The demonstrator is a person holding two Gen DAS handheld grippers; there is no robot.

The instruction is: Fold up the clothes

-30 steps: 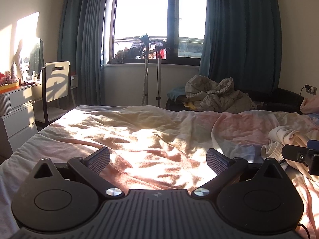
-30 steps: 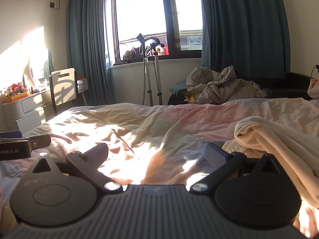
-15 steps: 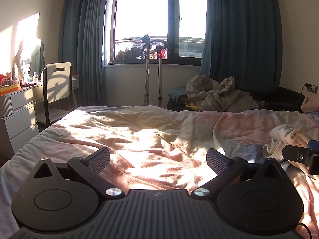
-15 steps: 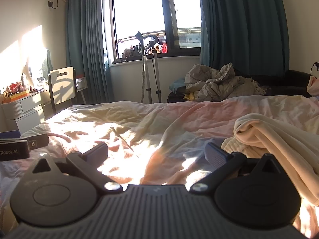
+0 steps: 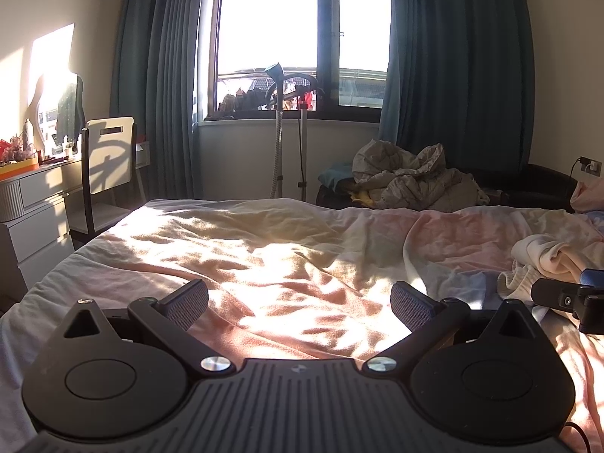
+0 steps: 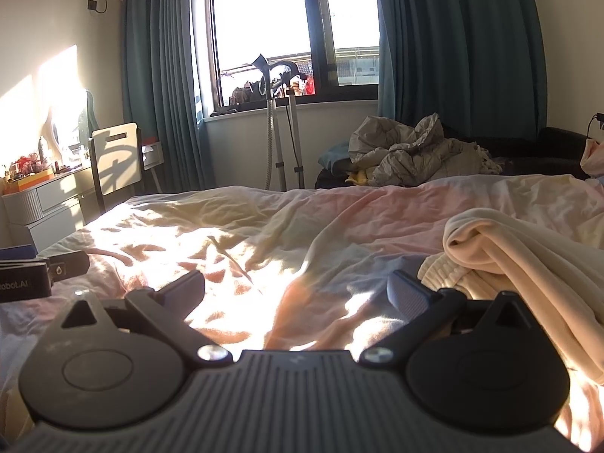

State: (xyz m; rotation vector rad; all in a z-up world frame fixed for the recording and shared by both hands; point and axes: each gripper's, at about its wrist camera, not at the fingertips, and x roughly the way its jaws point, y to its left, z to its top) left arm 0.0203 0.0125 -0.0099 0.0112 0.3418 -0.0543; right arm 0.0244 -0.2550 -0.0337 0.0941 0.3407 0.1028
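Both the left black two-finger gripper and the right black two-finger gripper are being held low over the sunlit pink and cream bedsheet, jaws spread wide and gripping nothing. The crumpled cream knitted garment is lying unfolded just beside the right gripper's outer finger, so the wide opening is judged to be readiness for a first grasp there.

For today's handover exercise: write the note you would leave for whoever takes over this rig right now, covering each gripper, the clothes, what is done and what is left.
Left gripper: open, empty, over the bed.
Right gripper: open, empty, close beside the garment.
Cream garment: crumpled on the bed's right side, untouched.
Done: nothing folded yet.
Left: pick up the garment, spread it flat on the bed, fold it.
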